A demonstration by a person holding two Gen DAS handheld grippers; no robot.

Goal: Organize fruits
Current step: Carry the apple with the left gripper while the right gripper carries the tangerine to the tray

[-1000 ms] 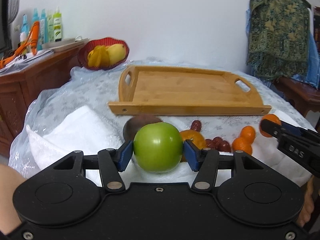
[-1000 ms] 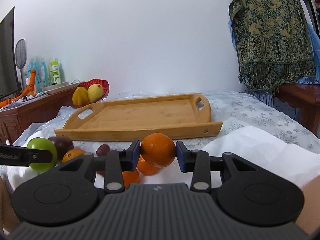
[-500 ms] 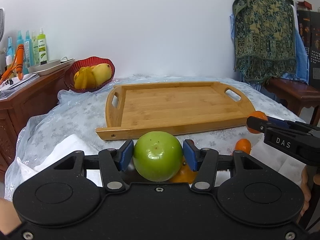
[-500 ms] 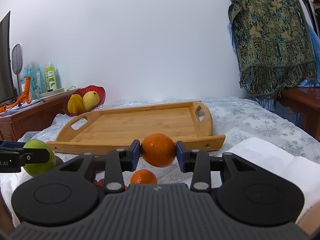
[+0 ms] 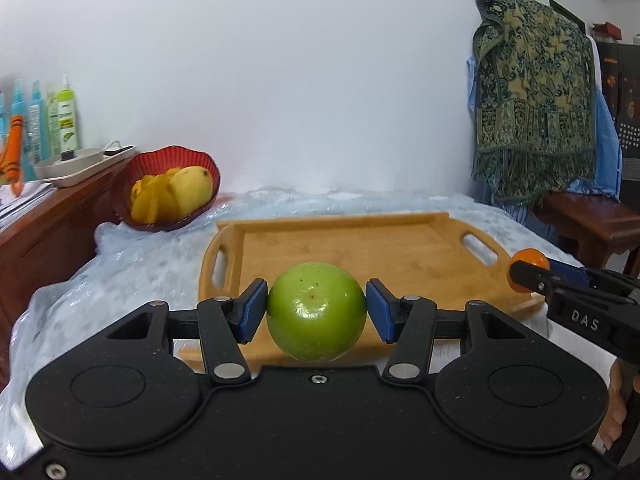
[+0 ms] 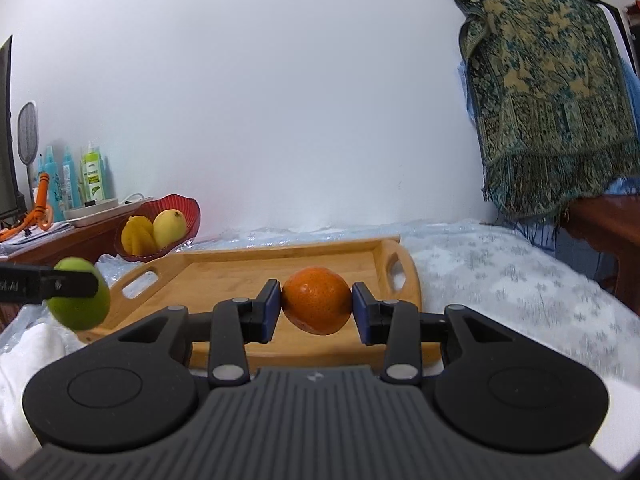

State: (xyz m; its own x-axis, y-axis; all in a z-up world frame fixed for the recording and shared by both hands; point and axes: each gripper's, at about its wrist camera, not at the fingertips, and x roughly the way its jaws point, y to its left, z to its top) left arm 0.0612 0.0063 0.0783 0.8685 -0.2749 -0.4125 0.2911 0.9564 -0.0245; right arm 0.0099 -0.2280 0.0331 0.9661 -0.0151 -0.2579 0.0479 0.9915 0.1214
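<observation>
My left gripper (image 5: 316,312) is shut on a green apple (image 5: 316,311), held in the air over the near edge of the wooden tray (image 5: 360,240). My right gripper (image 6: 316,307) is shut on an orange (image 6: 317,306), held above the tray's (image 6: 224,272) near right part. In the left wrist view the right gripper (image 5: 532,276) with the orange (image 5: 528,258) shows at the right, level with the tray's right handle. In the right wrist view the apple (image 6: 80,300) in the left gripper shows at the left. The tray is bare inside.
A red bowl (image 5: 168,188) with yellow fruit stands at the back left of the table. A wooden sideboard (image 5: 52,232) with bottles is on the left. A patterned cloth (image 5: 532,92) hangs over furniture at the right. A white towel (image 6: 24,360) lies near left.
Both grippers rose from the table and moved forward to the tray, each keeping its fruit. The loose fruits on the table have dropped out of view.
</observation>
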